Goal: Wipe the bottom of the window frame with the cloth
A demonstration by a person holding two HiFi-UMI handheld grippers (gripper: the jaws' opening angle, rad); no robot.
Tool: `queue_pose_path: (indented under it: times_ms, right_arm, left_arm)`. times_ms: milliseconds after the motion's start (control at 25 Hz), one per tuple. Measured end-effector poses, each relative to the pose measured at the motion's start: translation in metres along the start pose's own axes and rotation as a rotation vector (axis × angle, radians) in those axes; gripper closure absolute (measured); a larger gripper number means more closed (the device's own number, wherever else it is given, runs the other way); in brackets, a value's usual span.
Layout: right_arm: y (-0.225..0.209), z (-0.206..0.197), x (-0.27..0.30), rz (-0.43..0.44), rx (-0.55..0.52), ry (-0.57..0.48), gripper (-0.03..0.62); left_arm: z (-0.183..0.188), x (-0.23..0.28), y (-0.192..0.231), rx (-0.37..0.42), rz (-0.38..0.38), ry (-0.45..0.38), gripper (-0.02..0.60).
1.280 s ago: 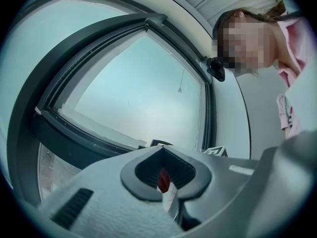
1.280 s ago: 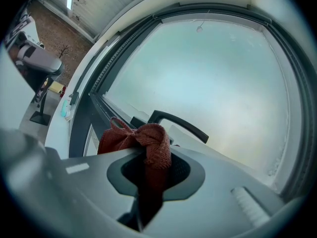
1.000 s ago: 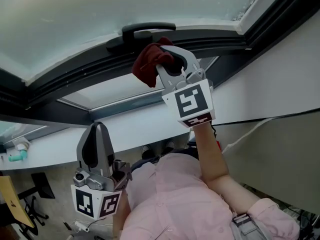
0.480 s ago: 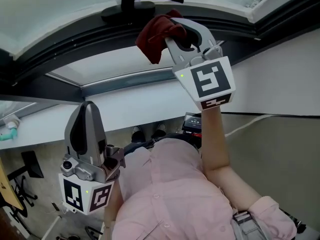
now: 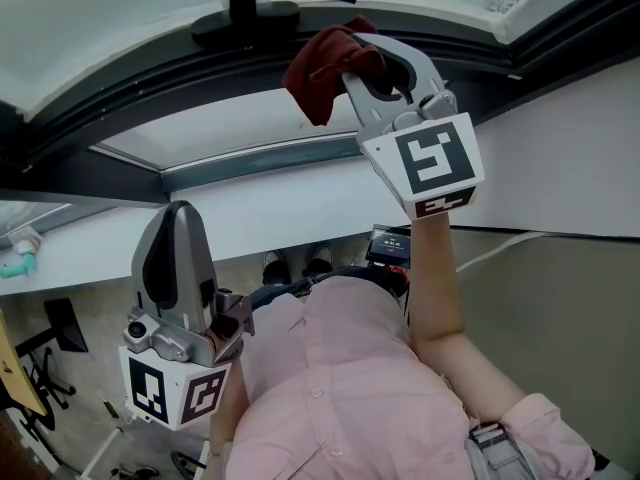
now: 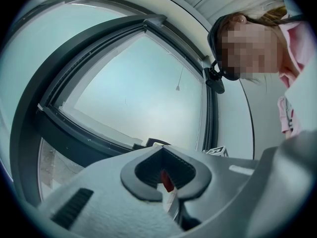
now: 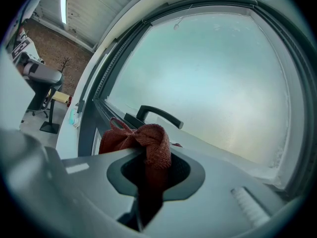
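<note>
While the left gripper [image 5: 177, 218] hangs closed, the right gripper [image 5: 368, 56] clamps the cloth [image 5: 318, 76]

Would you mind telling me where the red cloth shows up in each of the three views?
Head view: cloth top centre, in the right gripper's jaws, beside the window handle.
Left gripper view: only a red sliver low centre, past the shut jaws; probably the cloth.
Right gripper view: low centre, clamped in the jaws.
Shared landmark: the dark window handle, beside the cloth in both clear views.
</note>
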State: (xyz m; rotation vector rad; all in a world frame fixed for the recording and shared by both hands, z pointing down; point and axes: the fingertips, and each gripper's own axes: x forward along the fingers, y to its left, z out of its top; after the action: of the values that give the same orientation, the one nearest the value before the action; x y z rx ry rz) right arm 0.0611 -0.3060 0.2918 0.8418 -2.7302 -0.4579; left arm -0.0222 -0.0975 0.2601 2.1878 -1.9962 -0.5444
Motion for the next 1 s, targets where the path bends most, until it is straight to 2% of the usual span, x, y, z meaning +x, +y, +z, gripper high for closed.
queue_pose_path:
  times_ms: [480, 760, 1000]
  right_arm:
    - [-0.002, -0.001, 0.0, 0.03, -0.001, -0.004, 0.533]
    - [-0.003, -0.001, -0.001, 0.035, 0.014, -0.025, 0.533]
    - [-0.003, -0.001, -0.002, 0.038, 0.004, -0.033, 0.533]
  left_arm:
    - [-0.026, 0.012, -0.016, -0.037, -0.001, 0.073, 0.581]
    - [-0.055, 0.0, -0.03, -0.061, 0.045, 0.139, 0.581]
    - [-0.066, -0.016, -0.045, -0.051, 0.082, 0.147, 0.581]
